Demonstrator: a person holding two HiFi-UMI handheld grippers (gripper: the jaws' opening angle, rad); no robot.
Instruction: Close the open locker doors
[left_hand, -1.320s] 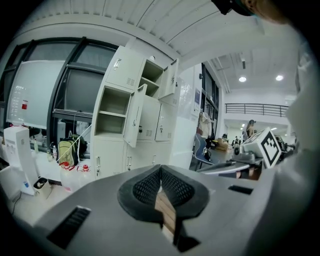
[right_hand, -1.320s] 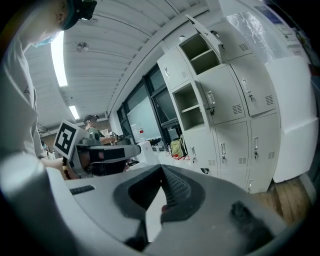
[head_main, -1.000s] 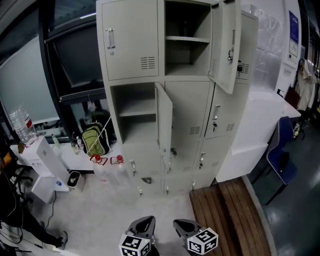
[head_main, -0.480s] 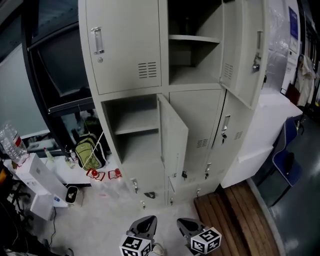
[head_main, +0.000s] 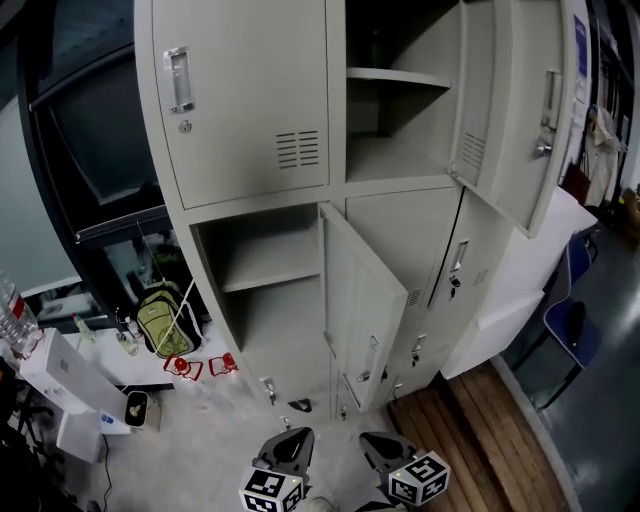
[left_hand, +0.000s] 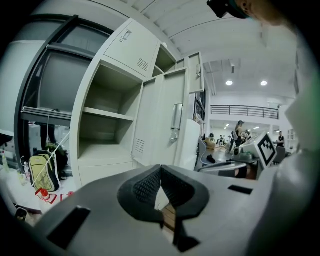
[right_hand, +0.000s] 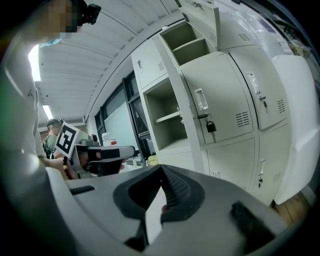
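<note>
A grey locker cabinet (head_main: 250, 100) fills the head view. Its top middle compartment (head_main: 395, 110) is open, with the door (head_main: 510, 110) swung out to the right. The middle-left compartment (head_main: 265, 290) is open too, and its door (head_main: 365, 300) juts toward me. My left gripper (head_main: 290, 437) and right gripper (head_main: 375, 440) sit low at the bottom edge, well short of the cabinet, both shut and holding nothing. The left gripper (left_hand: 160, 167) faces the open compartment (left_hand: 100, 130) and its door (left_hand: 162, 125). The right gripper (right_hand: 161, 168) faces a door with a padlock (right_hand: 215, 105).
A green backpack (head_main: 160, 310) and red items (head_main: 195, 365) lie on the floor left of the cabinet. White boxes (head_main: 70, 390) stand at the far left. A wooden platform (head_main: 470, 440) and a blue chair (head_main: 570, 325) are on the right. People stand far off (left_hand: 240, 132).
The head view has moved closer to the lockers, which now fill more of the frame. Both grippers stay low and shut. The doors have not moved.
</note>
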